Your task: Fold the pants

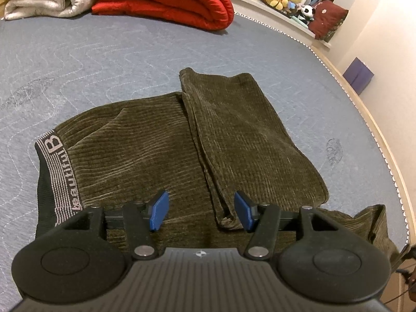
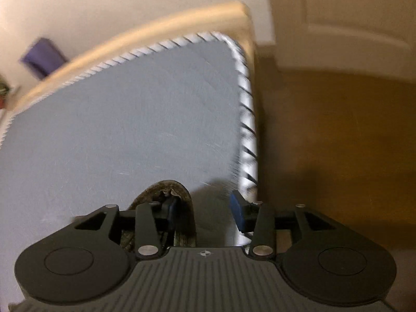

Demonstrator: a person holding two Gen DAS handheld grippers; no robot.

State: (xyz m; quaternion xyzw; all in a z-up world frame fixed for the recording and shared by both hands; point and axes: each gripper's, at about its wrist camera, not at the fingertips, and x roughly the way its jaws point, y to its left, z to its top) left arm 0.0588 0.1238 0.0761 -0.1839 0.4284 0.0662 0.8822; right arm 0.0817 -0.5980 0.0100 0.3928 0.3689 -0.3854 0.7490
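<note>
Left wrist view gives us the whole scene — olive corduroy pants (image 1: 182, 150) lie partly folded on the grey mattress (image 1: 104, 59), our left tool (image 1: 201, 210) spread open just above them, holding nothing. Right wrist view is blurred and shows only the mattress corner — our right tool (image 2: 205, 213) is open, a bit of pants fabric draped by its left finger (image 2: 170, 213).
</note>
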